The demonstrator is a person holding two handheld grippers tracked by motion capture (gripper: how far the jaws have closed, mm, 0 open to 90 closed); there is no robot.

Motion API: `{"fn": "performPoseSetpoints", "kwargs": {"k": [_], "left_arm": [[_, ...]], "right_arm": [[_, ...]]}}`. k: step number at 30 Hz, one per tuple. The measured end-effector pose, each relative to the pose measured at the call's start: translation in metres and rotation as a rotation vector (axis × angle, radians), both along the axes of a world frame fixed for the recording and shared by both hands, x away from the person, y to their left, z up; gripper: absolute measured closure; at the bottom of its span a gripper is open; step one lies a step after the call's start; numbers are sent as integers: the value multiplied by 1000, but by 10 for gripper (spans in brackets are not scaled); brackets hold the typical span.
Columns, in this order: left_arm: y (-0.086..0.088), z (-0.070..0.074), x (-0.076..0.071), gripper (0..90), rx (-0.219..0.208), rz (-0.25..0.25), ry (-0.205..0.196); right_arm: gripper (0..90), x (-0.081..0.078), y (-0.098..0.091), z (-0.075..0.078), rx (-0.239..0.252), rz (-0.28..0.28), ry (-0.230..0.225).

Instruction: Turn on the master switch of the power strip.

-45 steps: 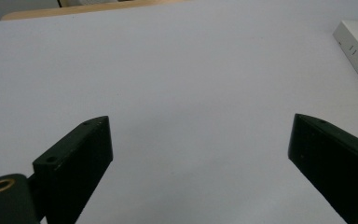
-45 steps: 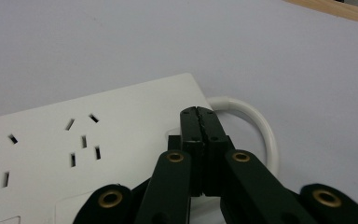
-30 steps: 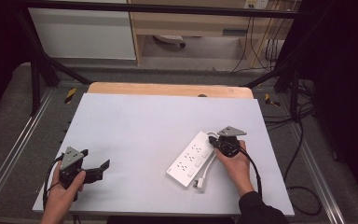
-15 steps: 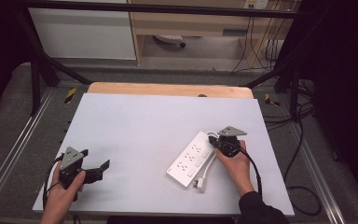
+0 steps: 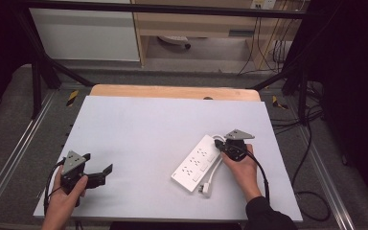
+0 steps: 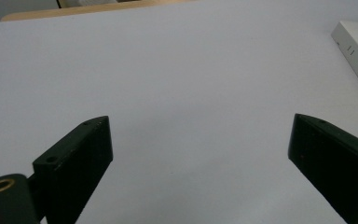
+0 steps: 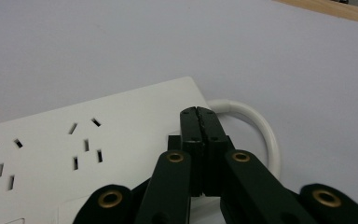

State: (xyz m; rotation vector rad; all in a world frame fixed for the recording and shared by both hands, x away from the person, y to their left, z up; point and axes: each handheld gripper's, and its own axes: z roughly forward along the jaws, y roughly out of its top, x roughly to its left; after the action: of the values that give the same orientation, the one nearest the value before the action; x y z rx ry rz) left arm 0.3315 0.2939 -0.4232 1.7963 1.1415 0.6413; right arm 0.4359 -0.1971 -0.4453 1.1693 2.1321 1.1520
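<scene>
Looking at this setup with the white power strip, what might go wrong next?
The right gripper is shut with its tips over the power strip end; pushing there could slide it. The looped cable beside the jaws might snag. The left gripper is open and far off, so it cannot steady anything.

Power strip right of centre on table, one gripper at each side.
Power strip point(image 5: 198, 162) lies diagonally on the table point(image 5: 148, 124), right of centre; its cable point(image 5: 210, 178) loops along its right side to a plug point(image 5: 205, 190) at the near end. Right gripper point(image 5: 219, 144) sits over the strip's far right end, jaws together. Left gripper point(image 5: 106, 170) is at the near left corner, well apart from the strip, jaws spread, pointing right.
</scene>
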Motion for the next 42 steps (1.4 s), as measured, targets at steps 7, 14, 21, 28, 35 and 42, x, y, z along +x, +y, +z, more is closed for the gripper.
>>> {"fn": "performPoseSetpoints", "kwargs": {"k": [7,14,21,28,35,42], "left_arm": [[0,0,0,63,-1,-2,-5],[0,0,0,63,-1,0,-3],[1,0,-1,63,-2,5,1],[3,-1,1,63,-11,20,5],[3,0,0,63,-17,16,-4],[2,0,0,63,-9,14,-2]], "right_arm": [[900,1,-1,0,6,6,0],[900,1,-2,0,13,6,-2],[900,1,-2,0,19,5,-5],[900,0,-6,1,33,-1,2],[900,-1,-7,5,53,-2,-10],[900,-2,-6,7,66,3,-9]]}}
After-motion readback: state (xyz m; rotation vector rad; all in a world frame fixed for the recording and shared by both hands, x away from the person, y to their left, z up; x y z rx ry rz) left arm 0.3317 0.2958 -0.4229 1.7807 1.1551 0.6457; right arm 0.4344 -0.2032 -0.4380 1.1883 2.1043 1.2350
